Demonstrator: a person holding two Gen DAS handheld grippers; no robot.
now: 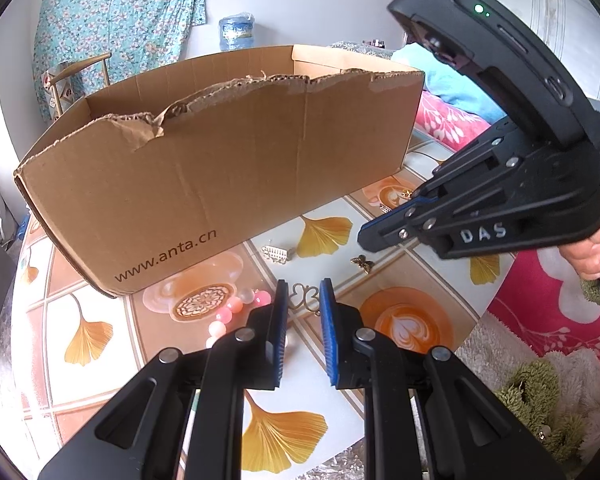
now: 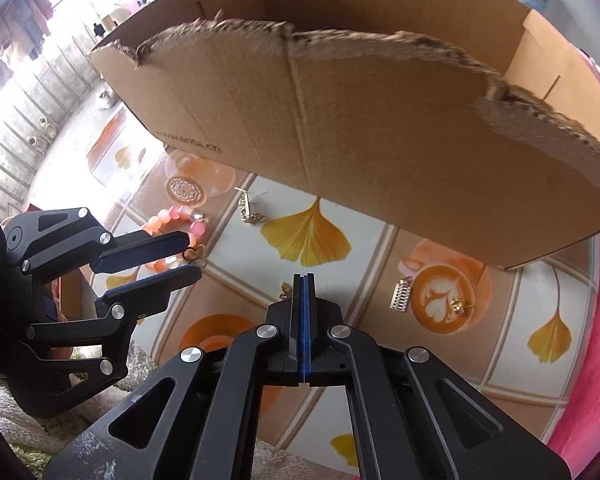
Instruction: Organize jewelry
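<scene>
A torn cardboard box (image 1: 227, 160) stands on the patterned table; it also shows in the right wrist view (image 2: 380, 128). My left gripper (image 1: 304, 300) is open, its jaws on either side of a gold butterfly-shaped piece (image 1: 304, 296), also seen in the right wrist view (image 2: 194, 254). A pink bead bracelet (image 1: 235, 312) lies just left of it. A gold comb-like clip (image 1: 277, 255) and a small gold butterfly (image 1: 362, 263) lie farther off. My right gripper (image 2: 304, 280) is shut and empty, above the table; it shows in the left wrist view (image 1: 364, 236).
Another gold clip (image 2: 400, 295) and a small gold earring (image 2: 458, 304) lie on the table to the right of my right gripper. The table edge (image 1: 480, 312) drops to pink and white bedding (image 1: 548, 320). A chair (image 1: 79, 76) stands behind the box.
</scene>
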